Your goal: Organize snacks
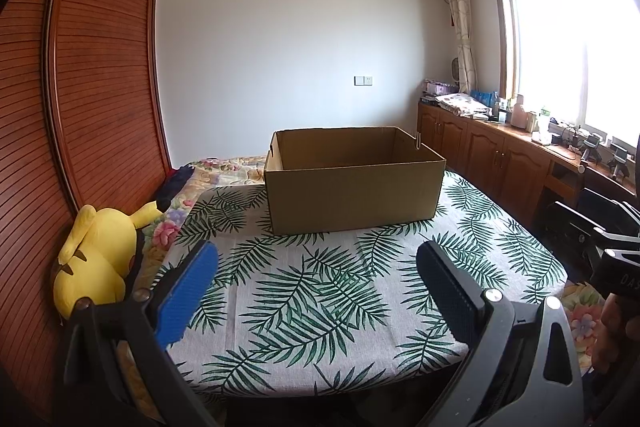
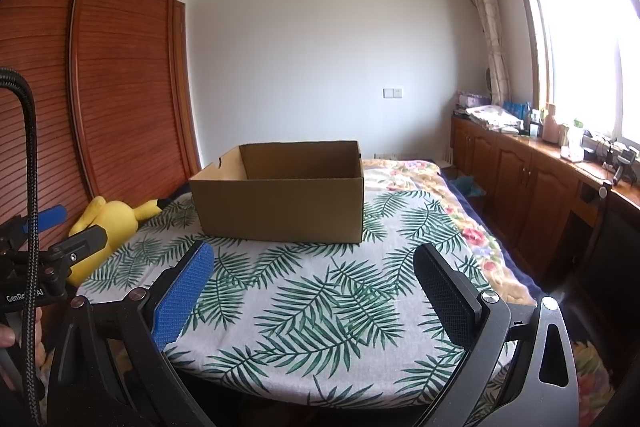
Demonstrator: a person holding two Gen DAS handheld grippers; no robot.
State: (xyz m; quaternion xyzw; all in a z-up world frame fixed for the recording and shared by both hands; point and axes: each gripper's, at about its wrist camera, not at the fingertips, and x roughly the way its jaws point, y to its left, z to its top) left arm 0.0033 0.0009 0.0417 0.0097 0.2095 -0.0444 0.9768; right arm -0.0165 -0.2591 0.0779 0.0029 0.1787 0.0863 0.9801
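Cardboard box, open-topped and with nothing visible inside above its rim, stands at 12 o'clock on the leaf-print cloth that covers the surface in front of both cameras; whether that surface is a worktop or part of the bed cannot be told. Left gripper is spread wide with nothing between its blue pad and black pad, hovering over the near part of the cloth. Right gripper is likewise spread and empty; in its view the box sits at 12 o'clock, slightly towards 11. No snacks appear in either view, so the things to be sorted are out of sight and the task looks barely begun. A yellow plush toy lies at 9 o'clock by the slatted wardrobe, well apart from the box. Judged from this: the step in hand is locating and fetching the first snack. Keep both grippers spread until a packet lies squarely between the pads, close gently so a soft bag is not crushed, and carry each item over the near wall of the box before releasing, not against it, since light cardboard will slide on cloth
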